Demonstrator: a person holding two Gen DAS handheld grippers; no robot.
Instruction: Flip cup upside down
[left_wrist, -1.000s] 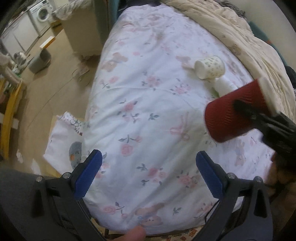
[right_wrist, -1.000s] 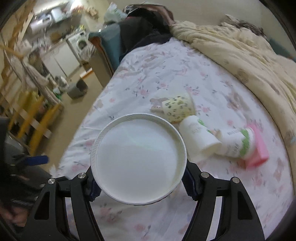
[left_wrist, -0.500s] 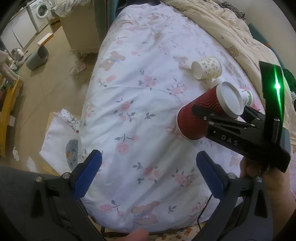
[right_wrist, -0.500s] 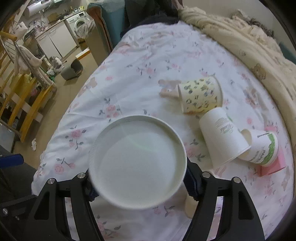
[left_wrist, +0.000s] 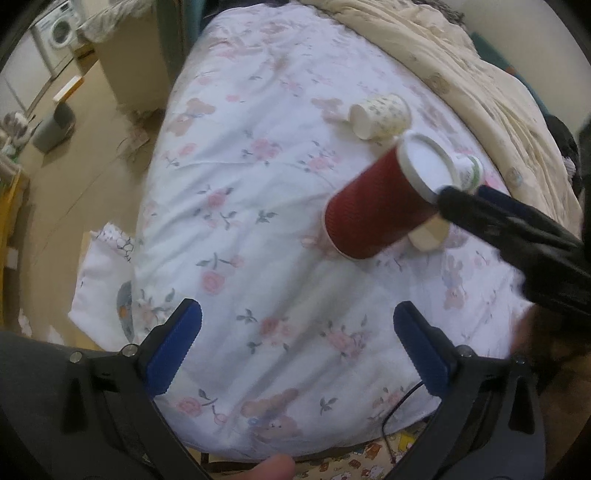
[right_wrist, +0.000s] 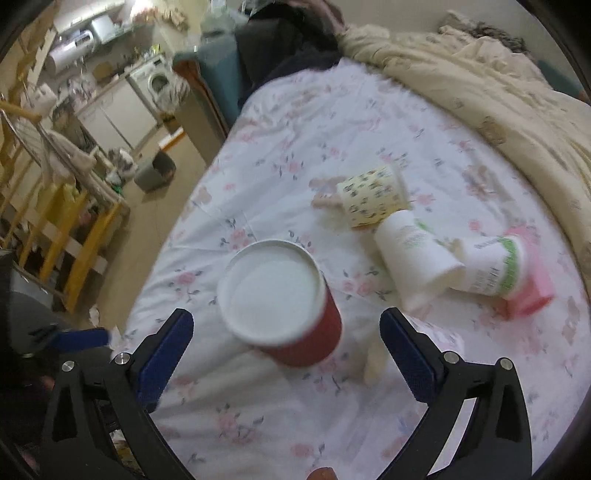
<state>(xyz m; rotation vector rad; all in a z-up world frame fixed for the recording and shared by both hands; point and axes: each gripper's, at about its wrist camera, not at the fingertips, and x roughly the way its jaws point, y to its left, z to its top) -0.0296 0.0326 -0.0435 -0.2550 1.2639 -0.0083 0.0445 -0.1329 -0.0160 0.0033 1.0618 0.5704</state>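
A red ribbed paper cup (left_wrist: 380, 208) stands upside down and tilted on the floral bed sheet (left_wrist: 258, 206), its white base up. It also shows in the right wrist view (right_wrist: 284, 306), between and just beyond the open jaws of my right gripper (right_wrist: 286, 345), which no longer touch it. In the left wrist view the right gripper's fingertips (left_wrist: 461, 201) sit by the cup's base. My left gripper (left_wrist: 295, 343) is open and empty, nearer the bed's front edge.
Other paper cups lie on their sides further back: a patterned one (right_wrist: 373, 199), a white one (right_wrist: 413, 258) and a green-banded one (right_wrist: 491, 269) on a pink item (right_wrist: 532, 291). A beige quilt (right_wrist: 480, 81) lies along the right. The floor drops off at the left.
My right gripper has opened and let go of the red cup, which now rests base-up on the sheet. The gripper has drawn back from it. The left gripper has barely moved.
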